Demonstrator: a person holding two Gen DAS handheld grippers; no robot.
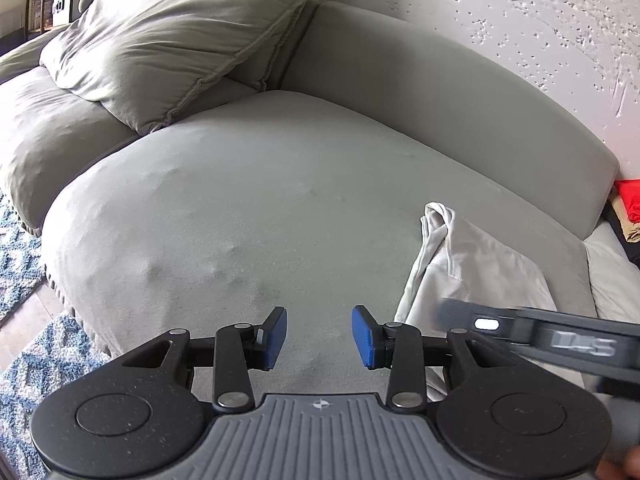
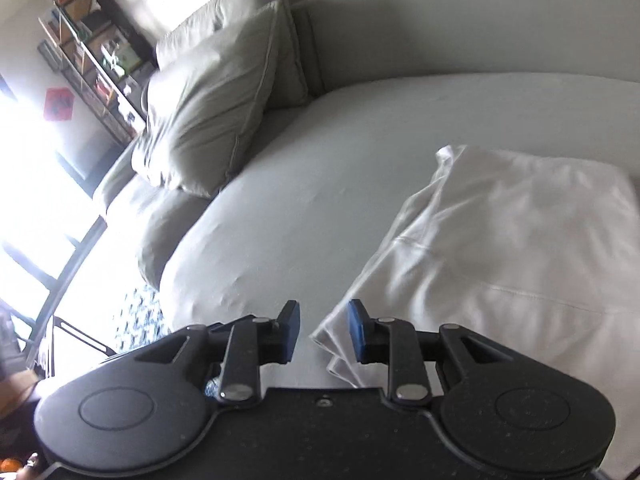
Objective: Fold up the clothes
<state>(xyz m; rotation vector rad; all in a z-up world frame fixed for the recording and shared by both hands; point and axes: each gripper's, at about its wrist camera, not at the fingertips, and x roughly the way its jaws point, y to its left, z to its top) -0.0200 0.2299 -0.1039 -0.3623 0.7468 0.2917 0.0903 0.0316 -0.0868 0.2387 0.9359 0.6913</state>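
White cloth: the folded garment (image 2: 500,248) lies flat on the grey sofa seat (image 2: 288,208), toward the right side of the cushion, layered edges stacked at its near-left corner.
Right tongs (image 2: 323,330): blue pads apart, nothing between them; the garment's near corner sits just beside and below my right-hand pad, not pinched.
Left tongs (image 1: 319,337): pads apart and empty, over bare cushion; the garment (image 1: 472,276) lies off to their right, apart from both pads.
Step in hand, my judgement: letting go of the corner after a fold and checking the lay.
How to do it well: I lift the right tongs straight clear so the pads do not drag the stacked edges; the loose, bunched far-left end looks likely to spring open, so I press or re-tuck it before any next fold.
Surroundings: throw pillow (image 1: 168,44) well apart at the far left.
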